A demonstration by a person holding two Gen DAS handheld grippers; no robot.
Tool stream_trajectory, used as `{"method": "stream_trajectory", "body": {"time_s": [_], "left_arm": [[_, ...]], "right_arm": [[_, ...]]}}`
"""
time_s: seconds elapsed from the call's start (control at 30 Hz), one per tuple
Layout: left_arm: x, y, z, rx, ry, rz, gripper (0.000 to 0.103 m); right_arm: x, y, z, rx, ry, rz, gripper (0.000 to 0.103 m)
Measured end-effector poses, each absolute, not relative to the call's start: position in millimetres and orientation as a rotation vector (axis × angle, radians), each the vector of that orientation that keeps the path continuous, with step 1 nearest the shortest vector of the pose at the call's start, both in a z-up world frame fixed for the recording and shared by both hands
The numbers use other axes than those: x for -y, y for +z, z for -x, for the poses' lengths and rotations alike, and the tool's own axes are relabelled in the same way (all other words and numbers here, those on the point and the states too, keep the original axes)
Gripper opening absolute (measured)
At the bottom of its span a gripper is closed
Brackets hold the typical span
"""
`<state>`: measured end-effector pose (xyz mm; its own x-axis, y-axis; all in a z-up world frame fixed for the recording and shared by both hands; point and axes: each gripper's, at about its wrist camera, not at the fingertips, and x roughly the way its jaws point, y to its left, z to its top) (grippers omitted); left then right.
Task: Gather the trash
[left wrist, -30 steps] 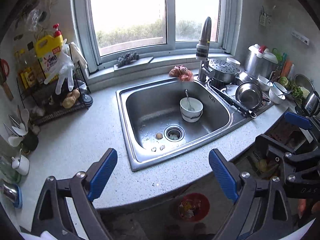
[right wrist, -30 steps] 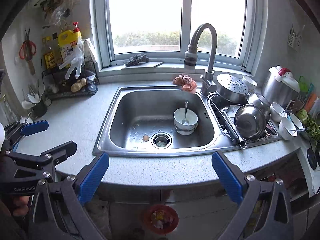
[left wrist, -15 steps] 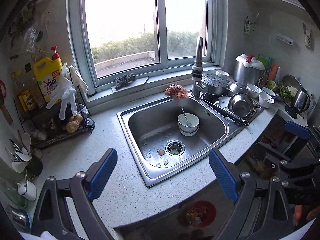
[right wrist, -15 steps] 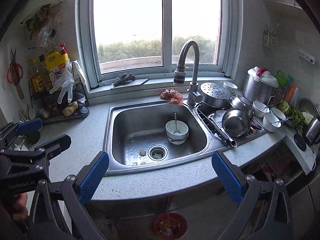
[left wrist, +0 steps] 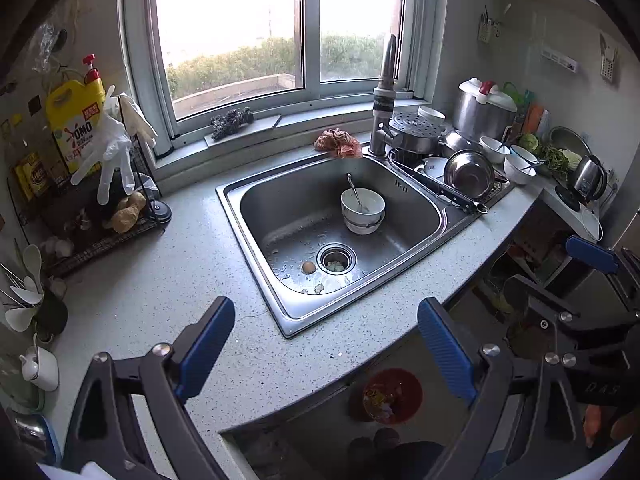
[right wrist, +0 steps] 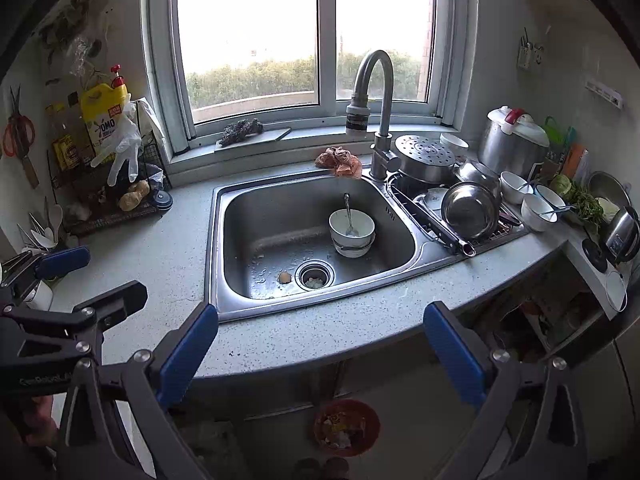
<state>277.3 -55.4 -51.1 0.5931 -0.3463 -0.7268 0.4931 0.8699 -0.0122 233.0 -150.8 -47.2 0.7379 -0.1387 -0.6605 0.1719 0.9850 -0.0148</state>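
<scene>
Both grippers are hovering in front of the counter (right wrist: 132, 240), short of the sink (right wrist: 404, 216). The left gripper (left wrist: 326, 348) is standing wide open with nothing between its blue pads. The right gripper (right wrist: 320, 350) is likewise standing wide open and holding nothing.

The trash is lying in the sink basin: a brownish scrap (right wrist: 284, 277) is sitting just left of the drain (right wrist: 315, 275), pale bits are sitting in the drain strainer (left wrist: 335, 266), and small crumbs (left wrist: 319, 288) are lying near the front wall. A stack of white bowls (right wrist: 352, 230) with a spoon (right wrist: 349, 210) is standing behind the drain, apart from the scraps. A crumpled reddish cloth (right wrist: 339, 161) is lying on the counter just left of the tap (right wrist: 376, 120).

A red bin (right wrist: 346, 428) holding rubbish is sitting on the floor below the counter edge. Pots and bowls are crowding the drying rack (right wrist: 440, 232) right of the sink.
</scene>
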Motion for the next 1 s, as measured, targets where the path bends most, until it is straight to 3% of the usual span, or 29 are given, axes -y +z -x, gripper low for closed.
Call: {"method": "stream_trajectory", "body": {"time_s": [1.0], "left_arm": [[65,-70,-271,-0.876,-0.529,-0.209,0.092]], "right_arm": [[155,-55,-219,-0.778,-0.213,-0.077,0.103]]}}
